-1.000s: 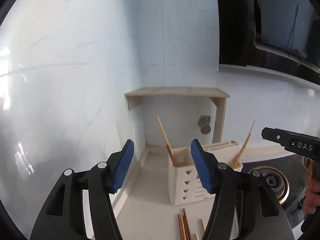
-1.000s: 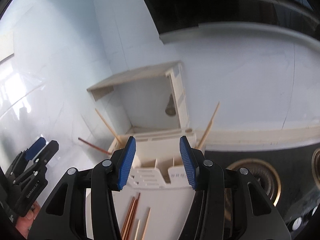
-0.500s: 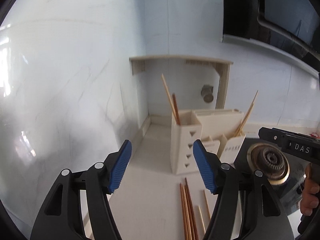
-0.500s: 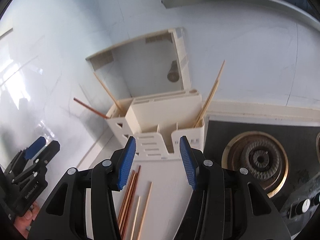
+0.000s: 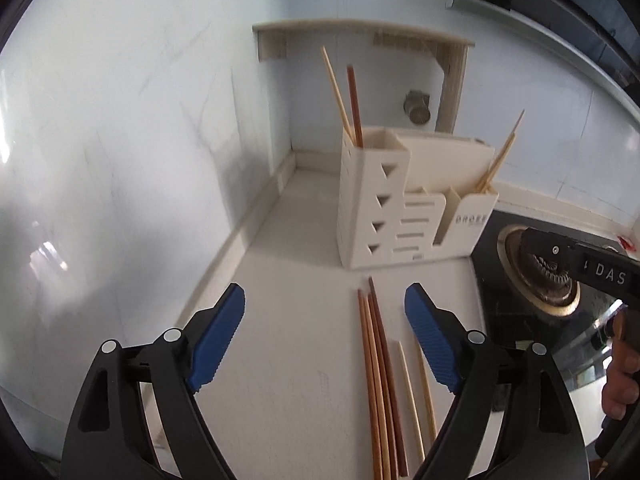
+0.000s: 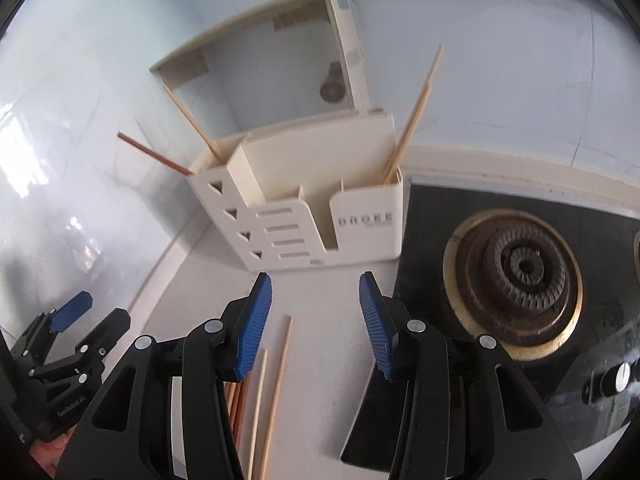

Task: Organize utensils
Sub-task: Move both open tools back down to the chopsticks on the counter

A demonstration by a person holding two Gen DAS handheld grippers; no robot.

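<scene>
A cream utensil holder stands on the white counter near the corner; it also shows in the right wrist view. Its tall left compartment holds one pale and one dark chopstick. Its right compartment holds pale chopsticks. Loose chopsticks lie on the counter in front of it: dark ones and pale ones, also in the right wrist view. My left gripper is open and empty above the counter, left of the loose chopsticks. My right gripper is open and empty above them.
A black gas hob with a burner lies right of the holder. White walls meet in a corner behind the holder, with a cream shelf above it. The other gripper shows at lower left in the right wrist view.
Both cameras have tilted downward and pulled back: the holder now sits higher and farther, and the loose chopsticks on the counter have come into fuller view. Both grippers stay open.
</scene>
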